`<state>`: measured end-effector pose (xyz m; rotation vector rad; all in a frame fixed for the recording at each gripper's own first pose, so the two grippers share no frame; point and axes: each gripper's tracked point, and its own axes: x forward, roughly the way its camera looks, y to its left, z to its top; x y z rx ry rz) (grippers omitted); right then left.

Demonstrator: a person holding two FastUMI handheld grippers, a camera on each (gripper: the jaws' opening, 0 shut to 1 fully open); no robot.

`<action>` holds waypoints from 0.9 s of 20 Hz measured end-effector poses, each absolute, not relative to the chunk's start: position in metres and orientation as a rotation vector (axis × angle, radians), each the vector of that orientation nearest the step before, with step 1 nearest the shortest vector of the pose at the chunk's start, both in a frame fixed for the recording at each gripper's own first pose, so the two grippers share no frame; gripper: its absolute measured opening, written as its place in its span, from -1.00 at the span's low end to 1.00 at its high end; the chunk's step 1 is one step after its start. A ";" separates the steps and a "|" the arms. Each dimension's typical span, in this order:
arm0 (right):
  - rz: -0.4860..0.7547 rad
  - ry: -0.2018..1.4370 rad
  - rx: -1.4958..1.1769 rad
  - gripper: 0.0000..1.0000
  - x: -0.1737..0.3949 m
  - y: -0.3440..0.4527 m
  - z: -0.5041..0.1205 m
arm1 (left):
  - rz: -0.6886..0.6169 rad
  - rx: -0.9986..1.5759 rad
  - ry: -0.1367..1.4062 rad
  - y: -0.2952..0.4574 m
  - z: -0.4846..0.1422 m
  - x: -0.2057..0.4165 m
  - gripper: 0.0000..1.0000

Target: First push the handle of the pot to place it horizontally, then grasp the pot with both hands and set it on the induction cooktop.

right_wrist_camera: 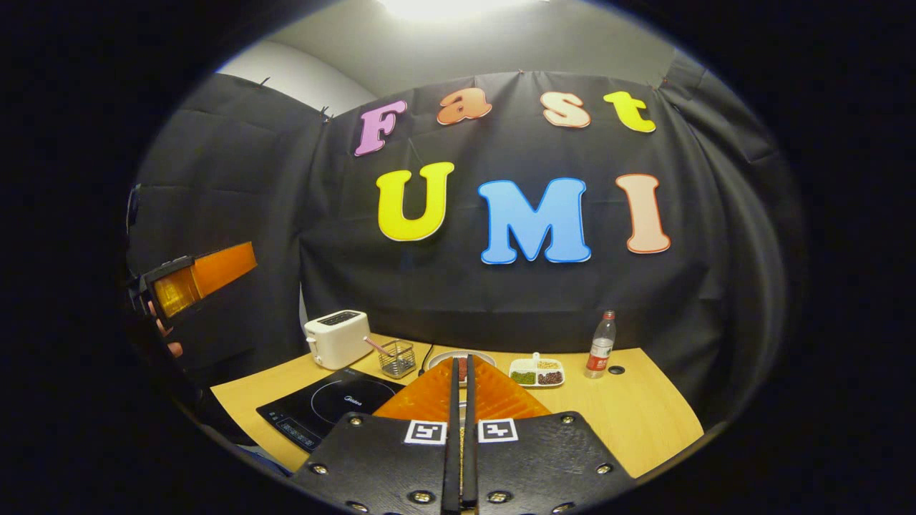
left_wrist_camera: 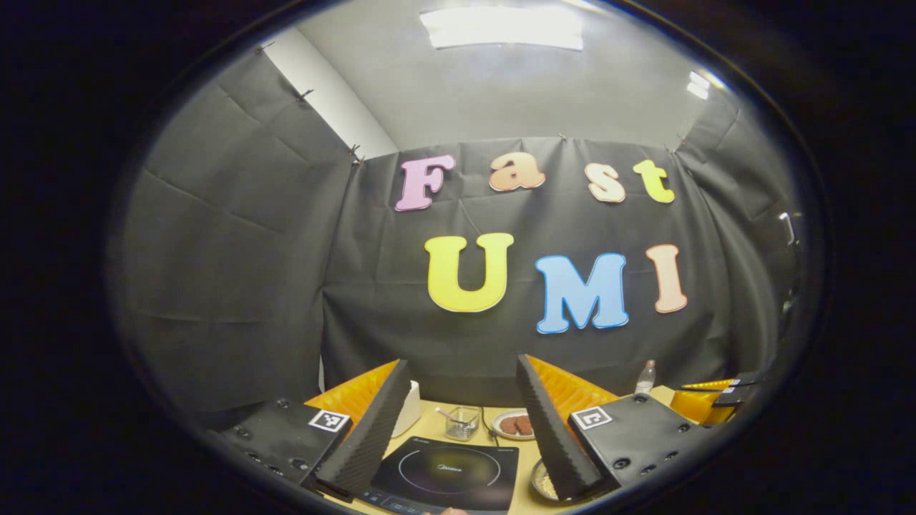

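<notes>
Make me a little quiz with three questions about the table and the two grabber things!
1. True or false: the right gripper has its fingers wide apart.
2. What stands just left of the wire basket in the right gripper view? A) toaster B) water bottle C) divided snack dish
3. Fill in: between the open fingers of the left gripper lies the black induction ____.

Key:
1. False; they are closed together with nothing between them.
2. A
3. cooktop
</notes>
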<state>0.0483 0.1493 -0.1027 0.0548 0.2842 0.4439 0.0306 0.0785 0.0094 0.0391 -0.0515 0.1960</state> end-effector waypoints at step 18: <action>0.747 0.801 -0.018 -0.96 -0.007 0.221 -0.248 | 0.255 0.036 -0.024 0.122 -0.007 0.042 0.91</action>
